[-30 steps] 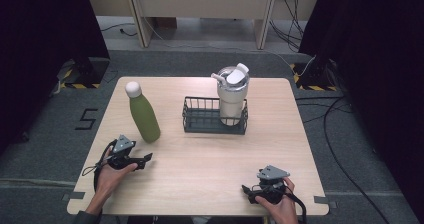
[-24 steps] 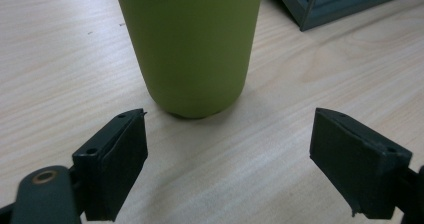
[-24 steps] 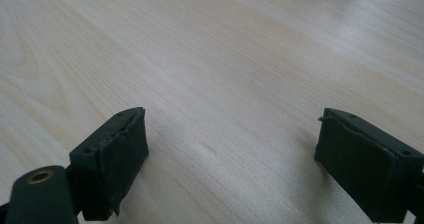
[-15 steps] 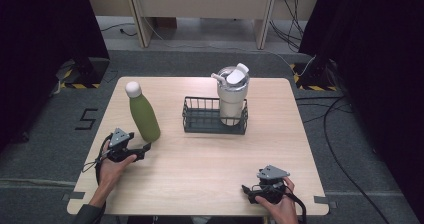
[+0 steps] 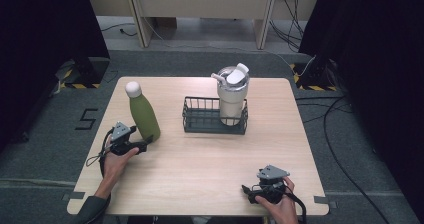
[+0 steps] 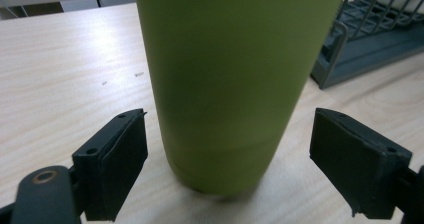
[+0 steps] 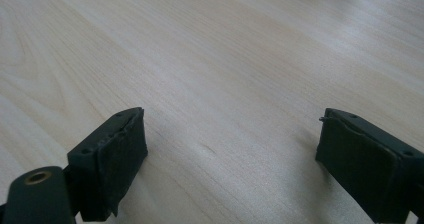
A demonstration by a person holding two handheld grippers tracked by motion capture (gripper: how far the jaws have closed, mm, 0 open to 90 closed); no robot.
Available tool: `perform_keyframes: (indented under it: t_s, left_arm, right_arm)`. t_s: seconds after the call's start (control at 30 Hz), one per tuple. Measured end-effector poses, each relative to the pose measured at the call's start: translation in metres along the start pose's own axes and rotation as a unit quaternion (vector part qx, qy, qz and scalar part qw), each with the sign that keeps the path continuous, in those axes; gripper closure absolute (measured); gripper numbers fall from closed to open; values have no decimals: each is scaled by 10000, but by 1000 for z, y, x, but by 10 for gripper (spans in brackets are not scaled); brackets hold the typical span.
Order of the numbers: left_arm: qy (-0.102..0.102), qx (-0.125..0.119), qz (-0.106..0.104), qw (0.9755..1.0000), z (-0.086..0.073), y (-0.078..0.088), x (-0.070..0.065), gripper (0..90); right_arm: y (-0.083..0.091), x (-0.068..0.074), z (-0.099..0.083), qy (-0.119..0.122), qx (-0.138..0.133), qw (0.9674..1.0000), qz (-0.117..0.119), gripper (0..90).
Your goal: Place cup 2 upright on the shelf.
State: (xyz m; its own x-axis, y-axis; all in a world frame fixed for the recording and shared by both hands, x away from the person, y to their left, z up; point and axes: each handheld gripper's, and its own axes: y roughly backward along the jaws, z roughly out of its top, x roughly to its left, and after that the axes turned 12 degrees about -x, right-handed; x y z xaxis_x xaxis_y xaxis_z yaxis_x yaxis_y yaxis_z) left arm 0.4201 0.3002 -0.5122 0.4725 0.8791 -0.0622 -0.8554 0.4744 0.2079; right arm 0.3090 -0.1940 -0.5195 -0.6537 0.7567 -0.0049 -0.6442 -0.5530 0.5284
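Left gripper brackets the green bottle at the bench's nine o'clock, jaws wide, not touching; smooth, rigid, probably slippery, best gripped low. Right gripper gapes empty.

You can read one sign in the high view: a large dark numeral "5" marked on the grey floor just beside the left edge of the table. You find no legible label, brand or number on the things standing on the table, and the two gripper views give you no lettering either.
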Motion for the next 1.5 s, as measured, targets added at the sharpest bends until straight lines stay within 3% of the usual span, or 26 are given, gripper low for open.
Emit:
perform_keyframes:
  t_s: [0.57,1.5]
  left_arm:
    - [39,-248,15,9997,5,-21,-1,152]
    - [137,-519,42,9985,3,-36,1,185]
  right_arm:
    - [0,0,0,0,2,10000,8,121]
    - [0,0,0,-25,8,10000,0,120]
